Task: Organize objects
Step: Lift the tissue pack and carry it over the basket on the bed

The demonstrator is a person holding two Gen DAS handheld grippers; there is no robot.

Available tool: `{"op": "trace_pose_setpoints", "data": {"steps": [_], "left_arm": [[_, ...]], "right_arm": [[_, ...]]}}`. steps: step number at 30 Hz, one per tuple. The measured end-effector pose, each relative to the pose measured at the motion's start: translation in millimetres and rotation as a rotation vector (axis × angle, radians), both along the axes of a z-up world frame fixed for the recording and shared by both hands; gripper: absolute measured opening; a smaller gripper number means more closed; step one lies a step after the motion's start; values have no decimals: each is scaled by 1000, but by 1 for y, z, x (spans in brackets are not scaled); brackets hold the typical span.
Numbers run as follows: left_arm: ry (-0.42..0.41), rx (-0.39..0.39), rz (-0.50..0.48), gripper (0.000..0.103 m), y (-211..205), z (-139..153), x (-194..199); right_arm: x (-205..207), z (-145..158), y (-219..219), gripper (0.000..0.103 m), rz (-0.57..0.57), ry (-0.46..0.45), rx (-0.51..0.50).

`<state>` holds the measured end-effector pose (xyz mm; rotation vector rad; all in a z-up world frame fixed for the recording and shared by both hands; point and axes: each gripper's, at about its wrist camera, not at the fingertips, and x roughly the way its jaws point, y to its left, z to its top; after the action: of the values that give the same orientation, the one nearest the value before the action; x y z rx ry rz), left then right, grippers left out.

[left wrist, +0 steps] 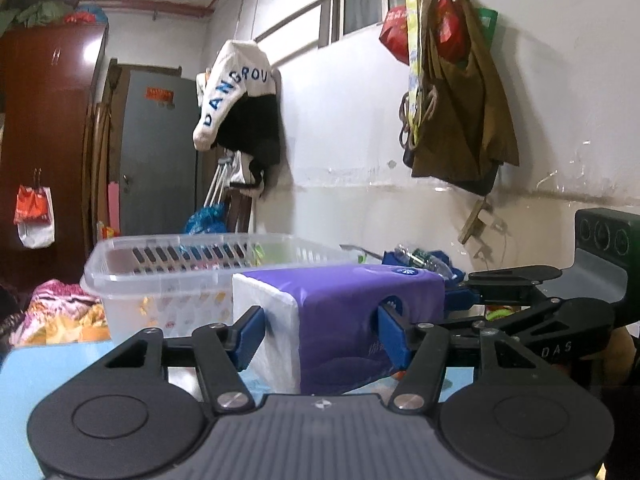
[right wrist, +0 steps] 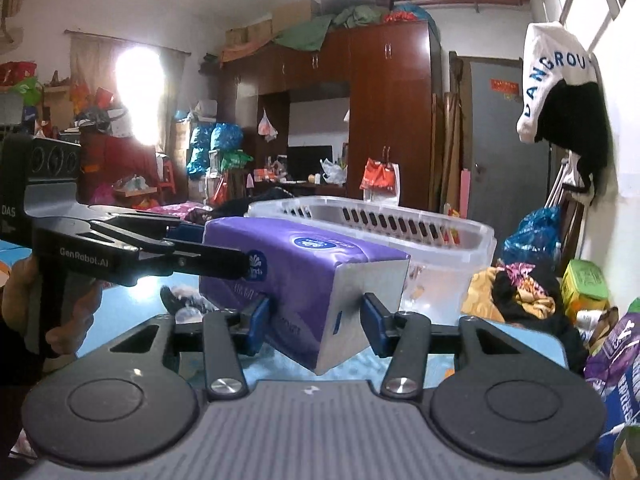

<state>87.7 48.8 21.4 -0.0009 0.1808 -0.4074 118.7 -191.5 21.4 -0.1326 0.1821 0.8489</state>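
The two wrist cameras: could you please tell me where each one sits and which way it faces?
Left wrist: on the left claw, facing the wall with hanging clothes; its pads grip the tissue pack; right claw enters from the right.
Right wrist: on the right claw, facing the wardrobe; grips the pack's other end; left claw and a hand at left.
Shared: pack, clear basket, white garment.

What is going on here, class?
A person holds a gripper in each hand, and both grip one purple tissue pack from opposite ends. The left gripper and right gripper hold it off the blue table. A clear basket stands just behind it.
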Motion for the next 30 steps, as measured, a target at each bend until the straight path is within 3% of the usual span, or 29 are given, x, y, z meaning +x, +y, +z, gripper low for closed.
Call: {"op": "trace_pose_setpoints", "data": {"steps": [8,15,30], "left_arm": [[-75,37,34,65,-2,35,-4],[-111,79,78,65,-7,74,18],[-89,59,141,63,9,80,71]], "right_arm": [[9,31,7,52,8,-46,4],[34,58,19,52,-17,-71,5],[78,60,40,51,-51,-31,8]]}}
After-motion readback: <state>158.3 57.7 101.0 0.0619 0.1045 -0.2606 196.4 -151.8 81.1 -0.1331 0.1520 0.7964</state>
